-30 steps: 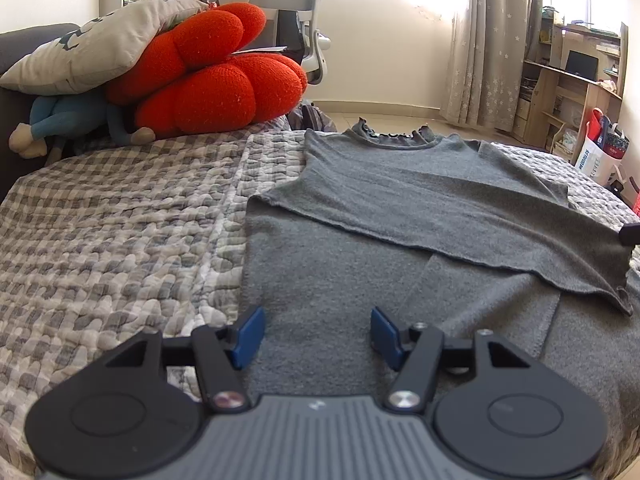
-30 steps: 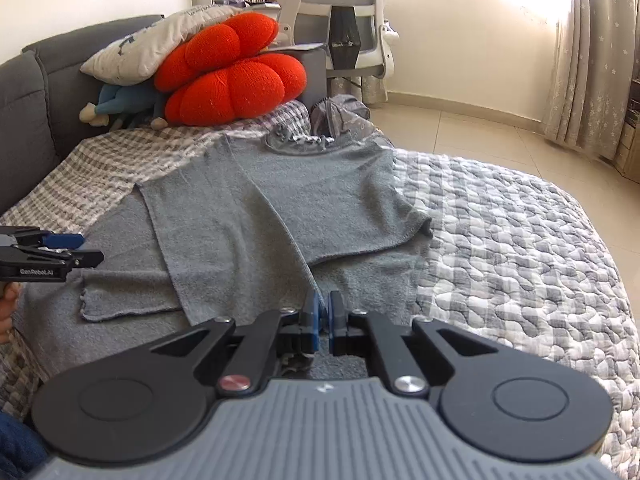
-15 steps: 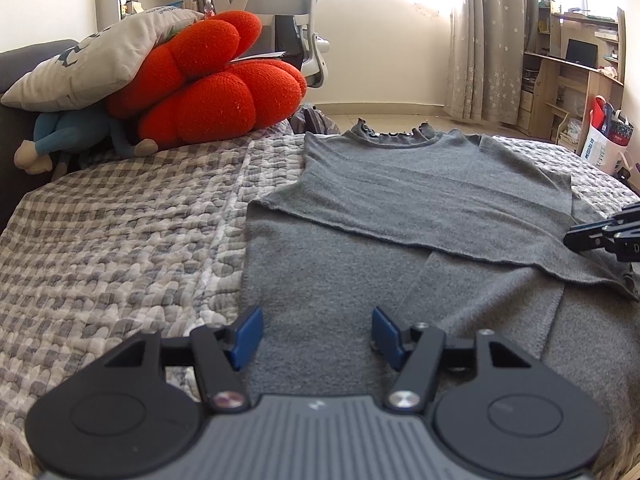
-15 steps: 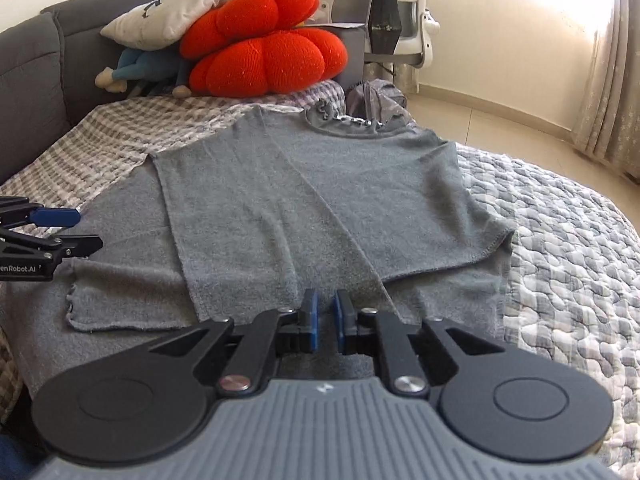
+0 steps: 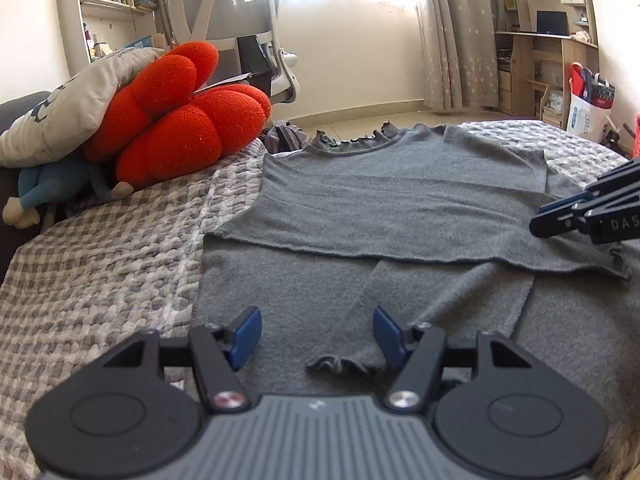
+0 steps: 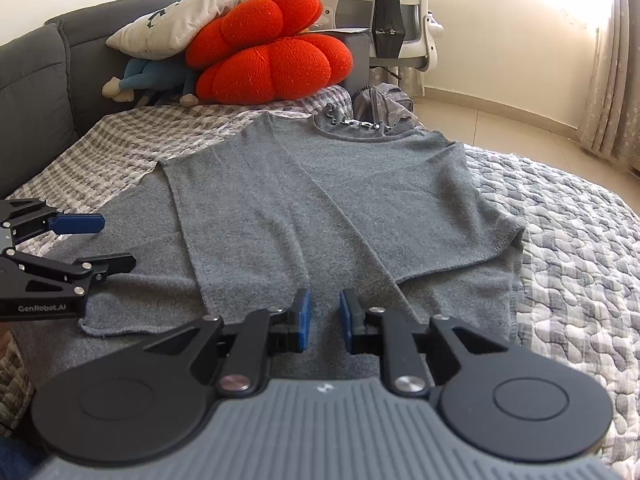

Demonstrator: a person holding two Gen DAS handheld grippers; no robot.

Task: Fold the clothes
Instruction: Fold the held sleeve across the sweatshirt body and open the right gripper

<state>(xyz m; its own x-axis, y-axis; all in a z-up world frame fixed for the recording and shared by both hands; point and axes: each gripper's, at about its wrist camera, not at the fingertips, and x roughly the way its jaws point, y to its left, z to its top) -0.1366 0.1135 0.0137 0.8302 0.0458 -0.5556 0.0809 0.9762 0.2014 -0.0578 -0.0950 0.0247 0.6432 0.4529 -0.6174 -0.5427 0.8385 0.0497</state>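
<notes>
A grey knit sweater (image 5: 400,208) lies flat on the bed, its sleeves folded across the body and its ruffled collar at the far end. My left gripper (image 5: 316,334) hovers over the near part with its jaws wide and still opening; a ruffled sleeve cuff (image 5: 336,364) lies on the cloth below the gap, untouched. My right gripper (image 6: 325,316) is low over the sweater (image 6: 320,200) near its hem, its jaws opening with a narrow gap and nothing pinched. Each gripper shows in the other's view: the right gripper (image 5: 538,224) and the left gripper (image 6: 100,242).
A checked quilt (image 5: 100,260) covers the bed. A red knotted cushion (image 5: 180,120), a grey pillow (image 6: 180,20) and a blue plush toy (image 6: 152,76) are piled at the far left against a dark headboard (image 6: 32,92). An office chair (image 5: 240,12) and a desk (image 5: 552,60) stand beyond.
My right gripper's jaws went from shut to slightly apart as it moved in over the sweater. The left gripper shifted sideways, and the cuff now sits below its gap.
</notes>
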